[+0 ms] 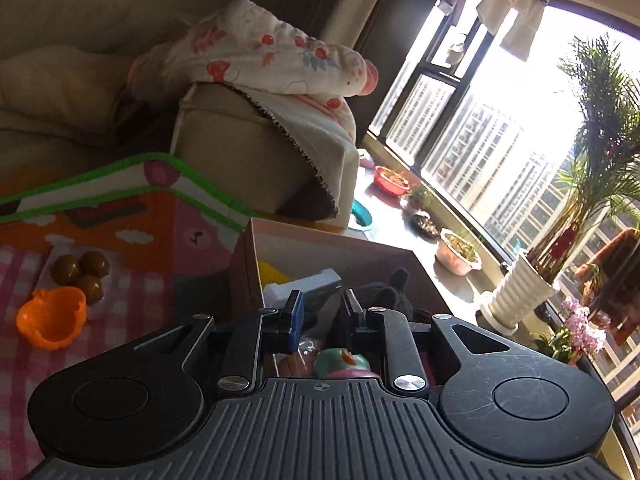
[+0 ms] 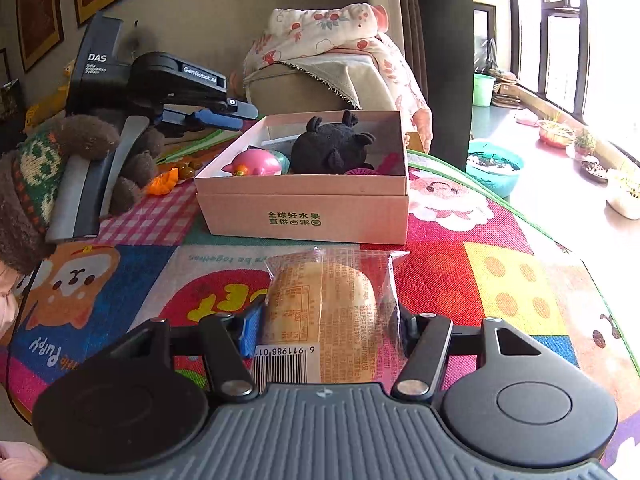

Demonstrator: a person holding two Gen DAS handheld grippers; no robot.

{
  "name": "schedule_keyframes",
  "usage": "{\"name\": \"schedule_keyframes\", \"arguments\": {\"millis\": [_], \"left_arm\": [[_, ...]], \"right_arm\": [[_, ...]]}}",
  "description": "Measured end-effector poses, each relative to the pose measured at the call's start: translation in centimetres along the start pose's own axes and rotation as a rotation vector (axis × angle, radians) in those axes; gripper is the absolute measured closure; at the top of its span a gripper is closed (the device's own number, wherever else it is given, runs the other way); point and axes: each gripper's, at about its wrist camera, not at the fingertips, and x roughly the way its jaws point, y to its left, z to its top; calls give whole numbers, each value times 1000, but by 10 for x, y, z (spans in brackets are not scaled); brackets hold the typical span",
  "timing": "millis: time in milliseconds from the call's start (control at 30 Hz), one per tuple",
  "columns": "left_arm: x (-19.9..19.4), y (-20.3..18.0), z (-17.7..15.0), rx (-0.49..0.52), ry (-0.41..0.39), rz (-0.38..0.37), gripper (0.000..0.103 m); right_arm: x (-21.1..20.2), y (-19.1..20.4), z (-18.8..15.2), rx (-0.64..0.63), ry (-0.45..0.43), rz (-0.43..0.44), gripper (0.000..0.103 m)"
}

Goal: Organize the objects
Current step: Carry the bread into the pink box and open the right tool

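- Two grippers are working over a colourful play mat point(image 2: 500, 280).
- Right gripper point(image 2: 326, 330) is clamping a wrapped bread roll point(image 2: 324, 308) between its half-spread jaws, the packet sticking forward, short of the cardboard box point(image 2: 304, 210).
- Left gripper point(image 1: 320, 312) is hovering above that box point(image 1: 320, 240) with jaws nearly closed and nothing between them.
- Inside the box are lying a black plush toy point(image 2: 330, 148) and a pink toy point(image 2: 256, 164).
- An orange cup point(image 1: 52, 316) and brown balls point(image 1: 82, 270) are sitting on the mat point(image 1: 132, 280) to the box's left.

A flowered blanket point(image 2: 332, 28) drapes the beige sofa arm point(image 2: 296, 88) — potted palm point(image 1: 596, 152) by the window.
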Motion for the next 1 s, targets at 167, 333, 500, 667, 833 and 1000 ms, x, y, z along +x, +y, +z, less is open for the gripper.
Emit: {"name": "schedule_keyframes", "arguments": {"millis": [167, 333, 500, 667, 833, 1000], "left_arm": [[-43, 12, -34, 55, -5, -1, 81], [-67, 23, -69, 105, 32, 17, 81], [-79, 39, -95, 100, 96, -8, 81], [-93, 56, -103, 74, 94, 6, 81], [-102, 71, -104, 43, 77, 27, 81], [-107, 84, -107, 20, 73, 43, 81]], "right_arm": [[3, 9, 33, -45, -57, -7, 43], [26, 10, 91, -25, -78, 23, 43], [89, 7, 127, 56, 67, 41, 43], [138, 11, 144, 78, 128, -21, 47], [174, 18, 152, 49, 138, -125, 48], [172, 16, 144, 99, 164, -63, 45]]}}
